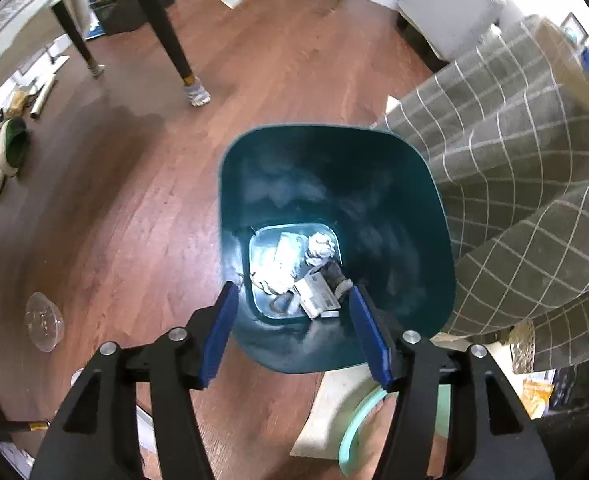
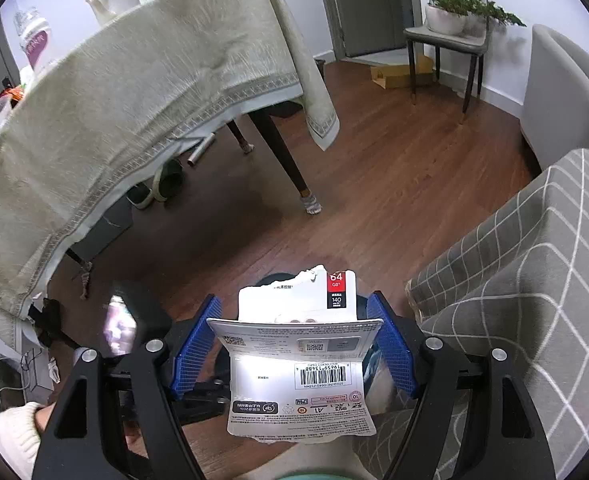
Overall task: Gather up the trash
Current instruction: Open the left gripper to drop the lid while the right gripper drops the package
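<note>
Right tool (image 2: 294,344) clamps the torn card packaging (image 2: 300,360); left tool (image 1: 292,328) is wide open, empty, over the bin (image 1: 426,280). Bring the card above the bin mouth before letting go.

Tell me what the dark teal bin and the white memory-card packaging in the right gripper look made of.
Dark teal bin: likely moulded plastic, smooth and semi-glossy, with soft highlights on its inner walls. White memory-card packaging, held in the right gripper: printed card, seemingly coated; it shows a crisp fold, a torn edge and glare.
</note>
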{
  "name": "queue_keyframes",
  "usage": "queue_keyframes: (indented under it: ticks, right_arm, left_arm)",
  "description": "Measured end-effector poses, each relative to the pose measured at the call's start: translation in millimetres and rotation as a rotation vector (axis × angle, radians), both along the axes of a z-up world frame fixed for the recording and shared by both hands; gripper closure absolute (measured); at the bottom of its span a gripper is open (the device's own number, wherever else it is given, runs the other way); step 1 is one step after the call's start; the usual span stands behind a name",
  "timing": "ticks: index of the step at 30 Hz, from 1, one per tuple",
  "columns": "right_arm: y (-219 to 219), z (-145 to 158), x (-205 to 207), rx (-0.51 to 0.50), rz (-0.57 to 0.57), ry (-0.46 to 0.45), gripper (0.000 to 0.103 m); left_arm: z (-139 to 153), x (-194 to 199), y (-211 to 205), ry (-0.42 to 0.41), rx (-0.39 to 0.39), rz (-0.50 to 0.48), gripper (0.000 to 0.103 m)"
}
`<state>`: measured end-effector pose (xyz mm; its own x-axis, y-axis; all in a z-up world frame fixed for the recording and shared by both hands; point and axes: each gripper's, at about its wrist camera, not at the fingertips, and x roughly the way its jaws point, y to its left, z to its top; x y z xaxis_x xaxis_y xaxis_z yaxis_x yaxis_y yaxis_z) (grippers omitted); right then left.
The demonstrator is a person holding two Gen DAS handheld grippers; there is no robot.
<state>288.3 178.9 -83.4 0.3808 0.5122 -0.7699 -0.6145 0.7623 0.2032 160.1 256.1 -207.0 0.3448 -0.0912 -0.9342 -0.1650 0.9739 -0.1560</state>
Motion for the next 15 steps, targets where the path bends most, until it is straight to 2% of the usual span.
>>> queue_keyframes:
  ticks: [6, 12, 15]
  right_arm:
    - [12.1, -38.1, 7.0, -0.042, -0.005, 0.053, 0.027]
    - [27.1, -63.1, 6.3, -0.082, 0.008, 0.08, 0.027]
    - [35.7, -72.4, 4.7, -0.093, 0.02, 0.082, 0.027]
  left_arm:
    - [34.9, -16.7, 12.7, -0.131, 0.006, 0.031, 0.036]
    - [53.2, -29.5, 26.8, -0.204, 0.023, 0.081, 0.036]
    - [61.3, -34.1, 29.2, -0.24, 0.042, 0.096, 0.04]
